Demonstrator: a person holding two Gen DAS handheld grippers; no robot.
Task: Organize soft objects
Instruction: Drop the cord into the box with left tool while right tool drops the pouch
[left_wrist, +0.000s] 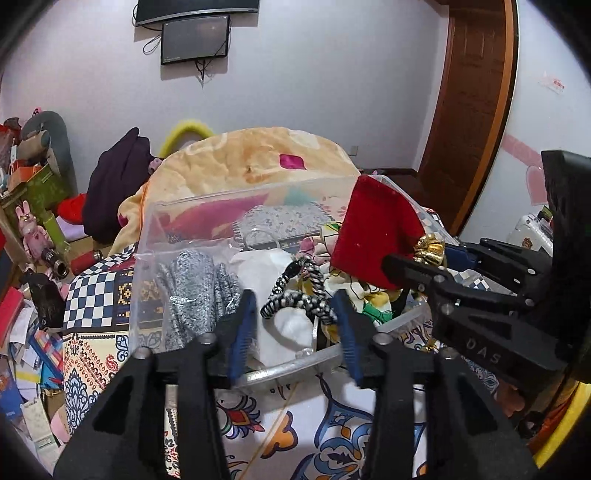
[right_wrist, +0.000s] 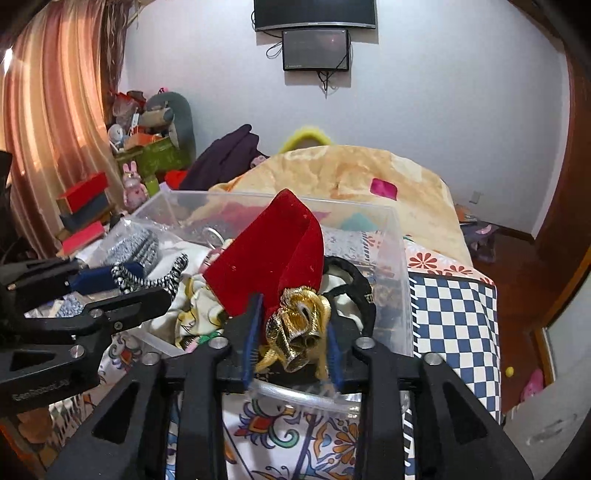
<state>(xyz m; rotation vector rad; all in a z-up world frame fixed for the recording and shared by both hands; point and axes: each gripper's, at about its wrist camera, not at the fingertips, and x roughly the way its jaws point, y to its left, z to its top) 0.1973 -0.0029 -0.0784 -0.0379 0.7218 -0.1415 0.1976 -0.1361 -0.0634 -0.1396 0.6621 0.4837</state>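
right gripper (right_wrist: 291, 347): clamped on the gold knot of a red velvet bow (right_wrist: 269, 258), held just over the near rim of the clear bin (right_wrist: 400, 280). My guess is it's about to be dropped in with the other soft stuff.

left gripper (left_wrist: 295, 325): fingers spread wide, nothing pinched. The zebra-striped scrunchie (left_wrist: 299, 295) sits between the tips, so it's probably next.

bin contents: grey knit piece (left_wrist: 195, 291) in a clear bag at 9 o'clock, white cloth (left_wrist: 266, 266) in the middle, floral fabric (left_wrist: 365, 295) toward 3 o'clock, and a black band (right_wrist: 354, 284) on the right side.

bin location: on the patterned bedspread (left_wrist: 317, 435), with a peach blanket (left_wrist: 258, 155) heaped behind at 12 o'clock.

why the bin is close: both grippers reach it easily, I'd say.
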